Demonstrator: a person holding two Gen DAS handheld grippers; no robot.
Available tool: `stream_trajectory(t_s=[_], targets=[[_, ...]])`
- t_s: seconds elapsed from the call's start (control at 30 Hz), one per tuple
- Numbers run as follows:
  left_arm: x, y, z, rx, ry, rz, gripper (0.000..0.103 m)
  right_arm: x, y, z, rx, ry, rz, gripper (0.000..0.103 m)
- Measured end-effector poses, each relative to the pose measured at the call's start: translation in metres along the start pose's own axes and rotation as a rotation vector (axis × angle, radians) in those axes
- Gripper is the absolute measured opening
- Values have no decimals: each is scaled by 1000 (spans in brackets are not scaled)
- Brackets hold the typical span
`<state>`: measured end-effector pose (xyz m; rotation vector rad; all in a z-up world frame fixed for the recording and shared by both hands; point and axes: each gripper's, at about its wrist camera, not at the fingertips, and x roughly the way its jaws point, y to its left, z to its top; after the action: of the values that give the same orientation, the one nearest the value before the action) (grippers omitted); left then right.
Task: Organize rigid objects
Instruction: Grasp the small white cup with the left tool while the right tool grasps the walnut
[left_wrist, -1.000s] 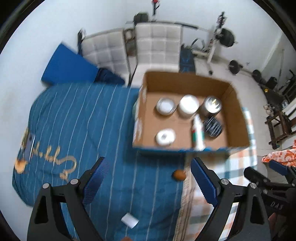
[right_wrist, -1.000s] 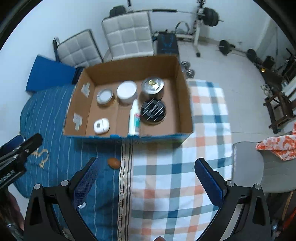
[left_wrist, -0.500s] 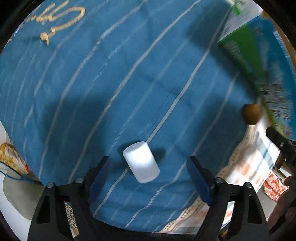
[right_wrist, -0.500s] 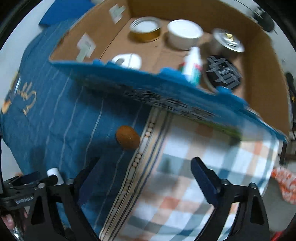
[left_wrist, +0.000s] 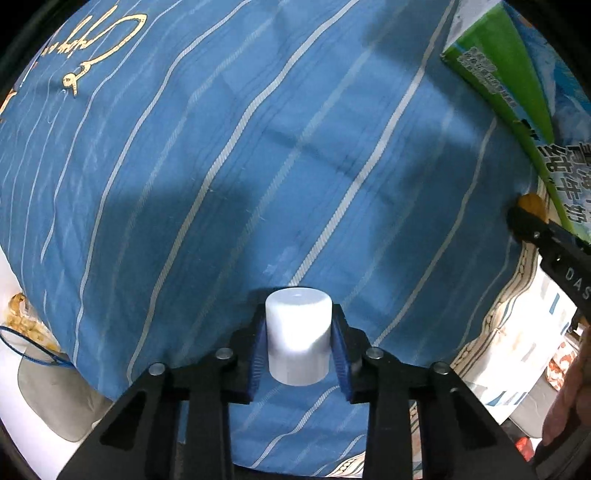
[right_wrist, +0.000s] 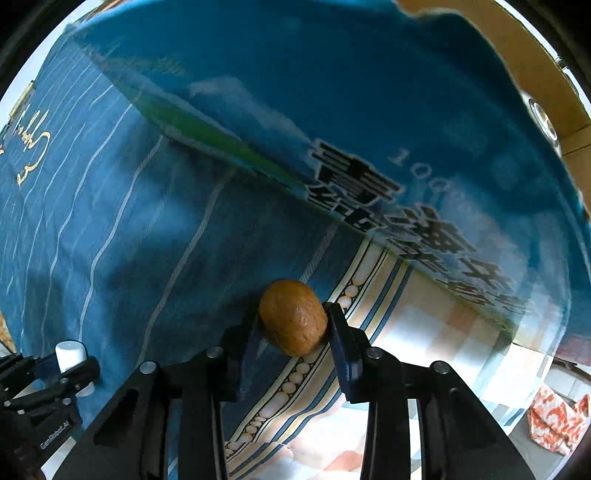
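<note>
Left wrist: left hand-held gripper (left_wrist: 298, 345) clamps white cap (left_wrist: 297, 339); right hand-held gripper (right_wrist: 293, 328) grips brown nut (right_wrist: 293, 321) on bed (left_wrist: 221, 166).

White cylinder (left_wrist: 297, 339): smooth matt plastic. Brown egg-shaped object (right_wrist: 293, 322): finely rough, dull. Bedcover (left_wrist: 258, 166): woven cloth, blue, striped. Box (right_wrist: 369, 129): glossy printed cardboard. Gripper fingers (left_wrist: 341, 354): ridged blue pads.

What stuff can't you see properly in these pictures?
- Inside of the cardboard box: right wrist view, hidden by its own blue wall; only a cardboard strip shows at the top edge.
- Printing on that wall: right wrist view, blurred.
- Underside of the white cap: left wrist view, hidden between the left gripper pads.
- Brown nut: left wrist view, mostly covered by the right gripper.
</note>
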<state>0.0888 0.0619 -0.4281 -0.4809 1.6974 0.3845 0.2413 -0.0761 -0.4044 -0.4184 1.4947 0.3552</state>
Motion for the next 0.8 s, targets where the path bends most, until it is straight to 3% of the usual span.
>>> stream_trajectory(t_s=[0.3,0.6,0.8], targets=[[-21,-25,-14,79,-36,-5,29,-11,-17,-50,94,15,37,38],[-32,-77,-26,193,-48,-13,29,-10,-40,-127,286,66,98,38],[-37,-115,-36,267,-57,2,29,0,-48,-159,364,90,113,38]])
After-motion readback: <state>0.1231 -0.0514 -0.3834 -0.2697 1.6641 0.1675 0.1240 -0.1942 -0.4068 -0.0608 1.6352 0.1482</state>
